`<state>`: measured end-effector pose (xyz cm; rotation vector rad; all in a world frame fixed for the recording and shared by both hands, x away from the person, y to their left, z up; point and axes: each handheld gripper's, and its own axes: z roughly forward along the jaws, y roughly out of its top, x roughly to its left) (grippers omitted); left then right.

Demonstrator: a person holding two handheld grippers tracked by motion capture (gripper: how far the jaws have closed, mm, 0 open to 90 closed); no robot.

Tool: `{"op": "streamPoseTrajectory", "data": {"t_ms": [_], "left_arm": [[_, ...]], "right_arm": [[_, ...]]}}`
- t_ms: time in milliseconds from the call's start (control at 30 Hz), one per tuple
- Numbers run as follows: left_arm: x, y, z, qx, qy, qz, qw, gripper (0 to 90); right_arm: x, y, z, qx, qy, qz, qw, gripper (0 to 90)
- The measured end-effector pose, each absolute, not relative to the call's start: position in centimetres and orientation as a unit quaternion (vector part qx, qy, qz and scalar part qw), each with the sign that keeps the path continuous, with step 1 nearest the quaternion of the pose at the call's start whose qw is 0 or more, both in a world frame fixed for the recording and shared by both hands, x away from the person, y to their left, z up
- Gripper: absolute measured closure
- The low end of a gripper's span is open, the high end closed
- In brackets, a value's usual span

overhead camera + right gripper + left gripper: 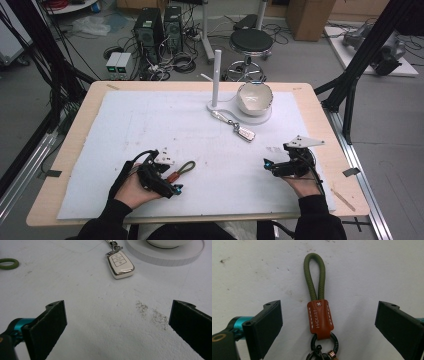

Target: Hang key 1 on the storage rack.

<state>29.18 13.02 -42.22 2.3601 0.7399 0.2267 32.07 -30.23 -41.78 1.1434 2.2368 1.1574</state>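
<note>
Left hand-held gripper: sitting at about 7 o'clock on the worktop, its jaws standing wide apart with nothing between the pads but the keychain strap.
Right hand-held gripper: resting at about 4 o'clock, jaws spread wide and gripping nothing; a grey three-cornered plate is riding on top of it.
Keychain strap: lying flat on the white mat just beside the left hand-held gripper; the left gripper view is showing an olive braided cord loop, a stitched orange-brown leather tab with stamped lettering, and a dark metal ring at the tab's near end, details the high view is leaving too small to read.
Car key fob: lying near the mat's centre toward 1 o'clock, glossy white with rounded corners and button outlines in the right gripper view, a metal clip at its far end.
Bowl: white, round, sitting on a round white base at 1 o'clock; its contents cannot be told.
Post: white, upright, standing just beside the bowl.
Mat surface: showing grey speckled smudges in the right gripper view.
</note>
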Motion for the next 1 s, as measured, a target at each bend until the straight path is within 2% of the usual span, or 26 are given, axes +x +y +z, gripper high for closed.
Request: {"op": "streamPoseTrajectory", "data": {"t_ms": [133,300,467,633,700,733,867,1000], "left_arm": [[29.02,12.74,-42.39,0.906,0.273,0.087,0.311,13.9],[28.85,12.82,-42.22,0.903,0.274,0.087,0.319,28.5],[28.93,12.77,-42.47,0.908,0.272,0.081,0.307,35.4],[28.91,12.62,-42.79,0.914,0.269,0.093,0.289,50.4],[28.93,12.67,-42.75,0.915,0.267,0.089,0.29,52.0],[28.83,12.59,-42.77,0.916,0.261,0.088,0.292,57.4],[28.77,12.55,-42.74,0.917,0.256,0.082,0.295,67.7],[28.98,12.76,-42.65,0.916,0.258,0.076,0.297,71.4]], "right_arm": [[32.07,-30.23,-41.79,0.406,0.795,0.41,0.186,0.7],[32.08,-30.27,-41.8,0.406,0.795,0.41,0.187,0.6],[32.08,-30.29,-41.87,0.407,0.796,0.409,0.185,0.7],[32.07,-30.3,-41.87,0.408,0.795,0.408,0.184,0.7],[32.08,-30.3,-41.87,0.408,0.795,0.408,0.184,0.6],[32.08,-30.3,-41.87,0.408,0.795,0.408,0.185,0.7],[32.1,-30.29,-41.9,0.408,0.796,0.407,0.185,0.6],[32.11,-30.27,-41.92,0.407,0.796,0.407,0.185,0.7]]}}
